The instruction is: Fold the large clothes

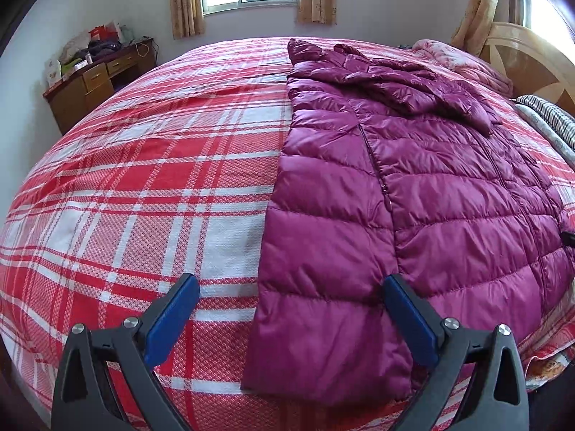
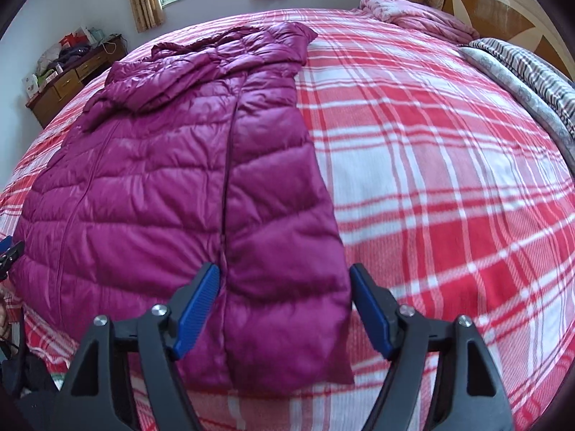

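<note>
Magenta puffer coat (image 1: 413, 186) flat on plaid bedspread (image 1: 143, 179), left gripper (image 1: 291, 294) spread, right gripper (image 2: 284, 283) spread

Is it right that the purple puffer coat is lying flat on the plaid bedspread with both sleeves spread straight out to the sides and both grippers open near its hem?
Not quite. The purple puffer coat has no sleeves spread out: one is folded across its chest, as the left wrist view shows. The rest holds: it lies on the plaid bedspread, and the left gripper and right gripper are open near its hem.
</note>
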`<action>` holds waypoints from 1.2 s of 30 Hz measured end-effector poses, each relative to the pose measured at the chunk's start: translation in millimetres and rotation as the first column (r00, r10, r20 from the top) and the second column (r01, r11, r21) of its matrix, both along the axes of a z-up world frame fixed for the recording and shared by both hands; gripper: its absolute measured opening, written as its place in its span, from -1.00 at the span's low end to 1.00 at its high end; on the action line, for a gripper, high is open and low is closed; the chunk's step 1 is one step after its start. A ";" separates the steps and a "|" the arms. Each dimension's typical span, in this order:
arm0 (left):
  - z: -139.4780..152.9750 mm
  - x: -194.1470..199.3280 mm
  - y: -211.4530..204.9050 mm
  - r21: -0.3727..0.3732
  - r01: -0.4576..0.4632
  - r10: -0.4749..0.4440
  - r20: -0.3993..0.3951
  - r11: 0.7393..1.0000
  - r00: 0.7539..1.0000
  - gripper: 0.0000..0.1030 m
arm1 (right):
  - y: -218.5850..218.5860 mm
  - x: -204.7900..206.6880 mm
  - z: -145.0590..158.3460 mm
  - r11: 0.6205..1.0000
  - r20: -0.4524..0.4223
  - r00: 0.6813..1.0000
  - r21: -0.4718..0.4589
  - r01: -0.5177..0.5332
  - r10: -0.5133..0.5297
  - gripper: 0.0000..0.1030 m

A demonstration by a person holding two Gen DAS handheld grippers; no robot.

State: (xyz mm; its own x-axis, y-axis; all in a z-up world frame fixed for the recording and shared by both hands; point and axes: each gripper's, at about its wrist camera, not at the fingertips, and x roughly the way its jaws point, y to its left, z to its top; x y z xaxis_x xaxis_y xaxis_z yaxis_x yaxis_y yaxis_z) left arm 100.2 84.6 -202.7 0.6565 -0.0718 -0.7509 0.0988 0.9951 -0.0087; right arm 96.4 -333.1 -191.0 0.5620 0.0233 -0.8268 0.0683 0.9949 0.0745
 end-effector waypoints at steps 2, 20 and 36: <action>-0.2 0.4 0.6 -0.009 -0.001 0.001 -0.007 1.000 1.000 0.98 | -0.1 -5.2 0.0 1.000 0.003 1.000 0.012 -0.002 0.002 0.24; 84.3 -51.8 34.5 -0.257 0.167 -0.137 0.132 0.952 0.982 -0.95 | -17.8 -69.4 66.2 0.965 0.196 0.981 0.253 -0.066 0.015 -0.82; 176.8 -91.5 56.9 -0.224 0.267 -0.184 0.332 0.937 0.925 -0.96 | -7.2 -99.5 178.3 0.956 0.496 0.866 0.221 -0.191 0.058 -0.83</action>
State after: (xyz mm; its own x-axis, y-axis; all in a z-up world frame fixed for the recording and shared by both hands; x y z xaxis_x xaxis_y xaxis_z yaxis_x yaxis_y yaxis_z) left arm 8.7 141.5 -25.9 0.7909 -0.4102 -0.4542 0.3594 0.9120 -0.1978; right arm -3.1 -340.2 -12.7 0.8641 0.2920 -0.4099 -0.1655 0.9341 0.3163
